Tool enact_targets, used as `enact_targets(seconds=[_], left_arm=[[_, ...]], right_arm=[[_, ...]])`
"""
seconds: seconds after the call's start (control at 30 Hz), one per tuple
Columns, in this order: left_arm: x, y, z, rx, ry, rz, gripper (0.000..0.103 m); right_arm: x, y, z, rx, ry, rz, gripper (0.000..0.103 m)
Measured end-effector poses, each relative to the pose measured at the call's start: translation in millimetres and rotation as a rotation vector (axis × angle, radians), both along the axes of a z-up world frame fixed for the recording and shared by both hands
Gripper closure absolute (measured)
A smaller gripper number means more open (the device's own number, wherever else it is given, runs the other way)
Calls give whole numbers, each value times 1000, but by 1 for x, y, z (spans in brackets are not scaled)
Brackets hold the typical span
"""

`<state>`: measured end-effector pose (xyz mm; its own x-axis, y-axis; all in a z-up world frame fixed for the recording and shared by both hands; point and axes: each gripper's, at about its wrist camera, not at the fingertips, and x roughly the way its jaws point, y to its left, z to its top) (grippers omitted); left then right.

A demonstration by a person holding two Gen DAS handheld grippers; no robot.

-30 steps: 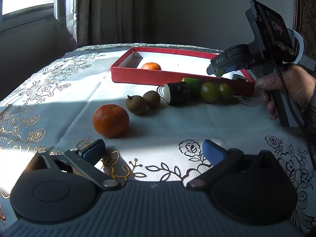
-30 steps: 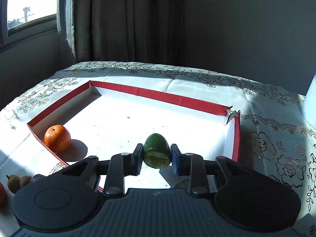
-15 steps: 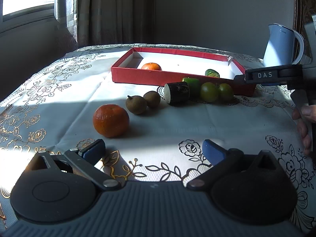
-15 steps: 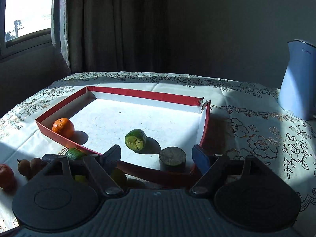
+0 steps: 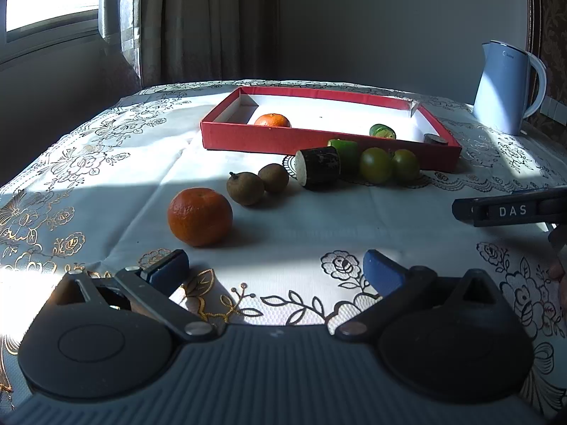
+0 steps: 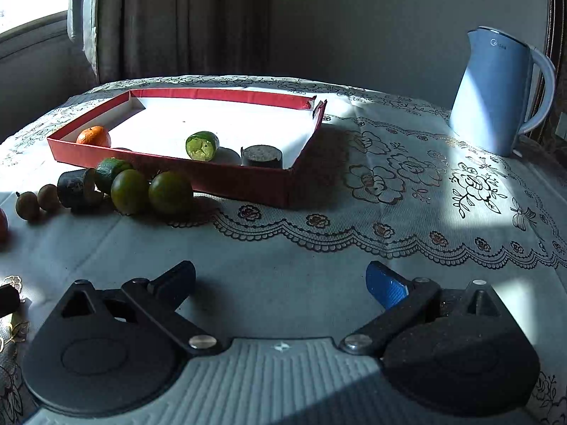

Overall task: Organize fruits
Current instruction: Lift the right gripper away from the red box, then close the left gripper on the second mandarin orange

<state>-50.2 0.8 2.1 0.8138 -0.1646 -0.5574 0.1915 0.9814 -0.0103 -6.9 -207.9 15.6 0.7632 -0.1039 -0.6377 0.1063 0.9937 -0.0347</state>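
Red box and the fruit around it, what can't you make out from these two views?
- Orange in the red box: left wrist view, near wall hides its bottom.
- Dark cut piece: same wall hides all but its top.
- Orange on the cloth: right wrist view, cut off by the left edge.
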Motion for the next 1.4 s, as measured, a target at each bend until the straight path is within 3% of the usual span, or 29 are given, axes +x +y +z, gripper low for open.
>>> enact_targets(seconds=[0.17,0.53,0.6,0.63,0.73,0.87,1.0,1.13,1.4], left_arm=[[-1,5,1,-27,-4,-5,0],[10,45,28,0,-92,185,0],[18,47,27,35,-72,200,12],[22,48,25,47,-55,189,24],[25,43,22,54,-57,152,29],[28,32,20,73,-59,97,42],[34,25,17,71,-48,57,44],[43,20,13,76,-20,41,60],[44,24,10,60,-19,41,62]], right_arm=[[0,-4,0,34,7,-1,0],[0,-4,0,36,6,0,0],[0,-4,0,37,6,0,0],[0,-4,0,37,6,0,0],[0,-4,0,37,6,0,0],[0,-4,0,38,6,1,0],[0,-4,0,38,6,1,0],[0,-5,0,38,6,1,0],[0,-4,0,38,5,1,0]])
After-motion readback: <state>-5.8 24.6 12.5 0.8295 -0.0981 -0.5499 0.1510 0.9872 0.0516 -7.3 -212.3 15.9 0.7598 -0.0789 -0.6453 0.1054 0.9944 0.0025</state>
